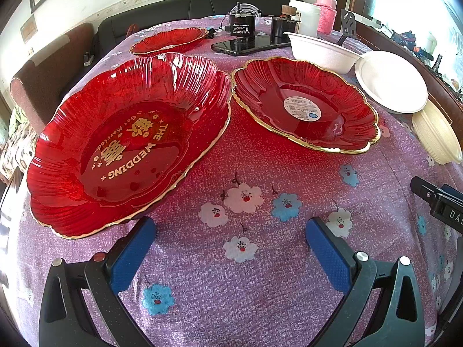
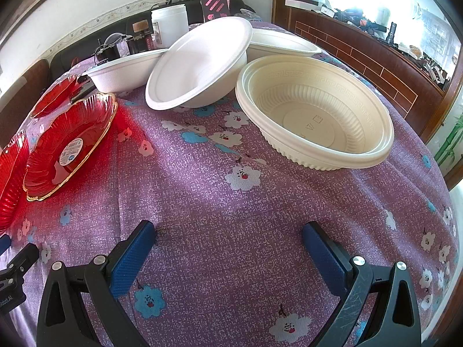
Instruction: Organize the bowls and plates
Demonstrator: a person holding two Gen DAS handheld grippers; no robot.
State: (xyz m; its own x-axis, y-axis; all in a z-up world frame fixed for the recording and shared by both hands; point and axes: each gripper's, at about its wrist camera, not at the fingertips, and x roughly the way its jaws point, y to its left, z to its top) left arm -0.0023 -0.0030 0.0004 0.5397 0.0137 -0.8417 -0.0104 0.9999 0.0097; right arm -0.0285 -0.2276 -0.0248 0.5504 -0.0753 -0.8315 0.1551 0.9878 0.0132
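Note:
A large red glass plate (image 1: 127, 150) with gold "THE WEDDING" lettering lies left. A second red plate (image 1: 303, 104) with a round sticker lies right of it; it also shows in the right wrist view (image 2: 66, 144). A third red plate (image 1: 169, 40) lies further back. Two white bowls (image 2: 196, 66) (image 2: 127, 70) lean together, with another white bowl (image 2: 283, 44) behind. A cream ribbed bowl (image 2: 315, 115) sits upright at right. My left gripper (image 1: 230, 228) is open and empty, just in front of the large plate. My right gripper (image 2: 228, 231) is open and empty above the cloth.
A purple flowered cloth (image 2: 220, 208) covers the table. At the back stand a black phone (image 1: 249, 46), a white jar (image 2: 169, 23), a pink flask (image 1: 325, 11) and small dark containers (image 1: 241, 23). A sofa (image 1: 162, 8) is behind, a wooden cabinet (image 2: 361, 55) at right.

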